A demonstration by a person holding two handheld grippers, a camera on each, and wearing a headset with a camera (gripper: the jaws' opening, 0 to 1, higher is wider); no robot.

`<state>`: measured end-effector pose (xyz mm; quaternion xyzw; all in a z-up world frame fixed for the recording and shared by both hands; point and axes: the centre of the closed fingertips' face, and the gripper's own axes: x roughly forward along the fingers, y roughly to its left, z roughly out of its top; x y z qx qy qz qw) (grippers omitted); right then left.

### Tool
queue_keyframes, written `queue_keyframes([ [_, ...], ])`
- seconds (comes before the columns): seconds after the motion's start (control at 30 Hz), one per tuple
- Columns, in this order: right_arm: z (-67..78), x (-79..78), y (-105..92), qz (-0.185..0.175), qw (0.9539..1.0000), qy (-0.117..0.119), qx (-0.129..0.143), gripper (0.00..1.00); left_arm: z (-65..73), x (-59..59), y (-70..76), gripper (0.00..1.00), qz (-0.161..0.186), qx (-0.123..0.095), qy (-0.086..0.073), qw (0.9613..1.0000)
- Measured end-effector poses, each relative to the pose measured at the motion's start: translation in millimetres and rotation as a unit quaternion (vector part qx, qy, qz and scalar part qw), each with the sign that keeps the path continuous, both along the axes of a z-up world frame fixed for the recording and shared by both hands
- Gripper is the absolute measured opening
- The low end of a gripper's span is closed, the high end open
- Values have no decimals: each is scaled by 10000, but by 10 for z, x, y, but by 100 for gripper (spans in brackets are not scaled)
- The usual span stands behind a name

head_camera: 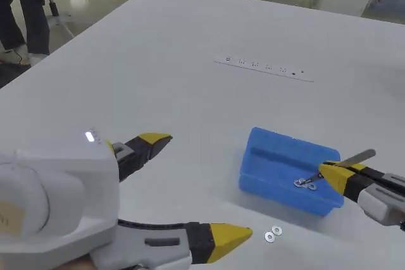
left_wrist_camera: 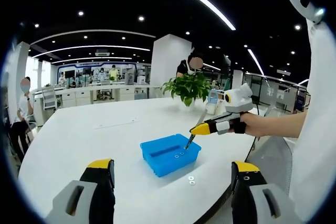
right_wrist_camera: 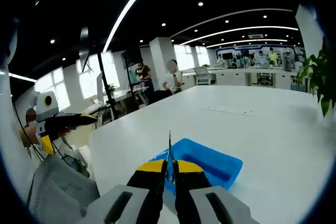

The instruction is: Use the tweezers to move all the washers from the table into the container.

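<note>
Washers (head_camera: 273, 233) in a pair, side by side on the white table (head_camera: 190, 61), low and a bit right of the middle in the head view. Far left at the top, a seated person (head_camera: 19, 4) beside the table. Low on the left, the left gripper (head_camera: 205, 186), big and near, yellow-tipped jaws spread wide apart with nothing between them. Further back on the table, a flat white strip (head_camera: 262, 67) with small marks. Next, the two loose washers, just in front of the blue container (head_camera: 278, 191) and not touching it. Inside the container, near its right end, a few more washers (head_camera: 305, 184). Right at them, the thin tip of the silver tweezers (head_camera: 357, 156); too small to tell if pinching one. Far right, the right gripper (head_camera: 329, 170), jaws pressed tight on the tweezers. Same order in the left gripper view: own jaws far apart at the bottom, container between them but further off, two washers on the table in front of it, then the right gripper in a hand (left_wrist_camera: 257, 124), tweezers slanting down into the container. In the right gripper view, left gripper far off at the left, tweezers sticking up from the closed yellow tips, over the container.
</note>
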<state>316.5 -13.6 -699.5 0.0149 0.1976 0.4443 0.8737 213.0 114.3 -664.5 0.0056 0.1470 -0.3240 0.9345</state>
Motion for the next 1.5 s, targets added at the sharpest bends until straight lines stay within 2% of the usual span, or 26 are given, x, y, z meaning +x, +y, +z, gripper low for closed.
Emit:
queue_keyframes([
  [0.1,-7,105,41,-168,9999,16,-21,3,-39,9,-43,94,-233,55,47,9997],
  [0.17,-30,160,72,-265,9996,25,-72,3,-49,0,-68,94,-424,194,25,9989],
  [0.23,-91,206,108,-283,9994,48,-182,3,-64,9,-64,94,-491,313,-5,9983],
  [0.3,-180,257,139,-269,9991,94,-326,3,-76,38,-55,94,-534,334,-25,9980],
  [0.37,-277,299,145,-235,9983,129,-515,3,-66,64,-48,94,-516,227,-18,9984],
  [0.4,-332,331,153,-217,9980,181,-558,3,-46,79,-55,94,-517,103,-39,9986],
  [0.47,-387,372,153,-223,9976,250,-603,3,-42,92,-62,94,-538,3,-31,9985],
  [0.57,-453,433,174,-245,9975,414,-518,3,-74,124,-48,94,-542,78,-51,9985],
  [0.63,-485,462,192,-235,9973,460,-515,3,-72,156,-29,94,-487,6,-54,9988],
  [0.73,-583,497,196,-184,9963,563,-624,3,-53,185,-37,94,-451,-196,-31,9988],
  [0.9,-689,454,204,-105,9943,671,-818,3,-98,218,-24,94,-378,-154,-17,9992],
  [1.03,-660,443,200,-159,9950,674,-726,3,-91,220,-21,94,-345,-273,19,9990],
  [1.2,-530,417,174,-330,9963,603,-522,3,-68,197,-38,94,-444,-262,19,9987],
  [1.4,-431,363,159,-408,9973,416,-442,3,-67,180,-78,94,-594,-226,20,9980],
  [1.47,-396,358,147,-391,9977,407,-372,3,-26,172,-101,94,-593,-267,55,9979],
  [1.5,-376,361,141,-381,9980,376,-336,3,4,166,-113,94,-588,-290,24,9978],
])
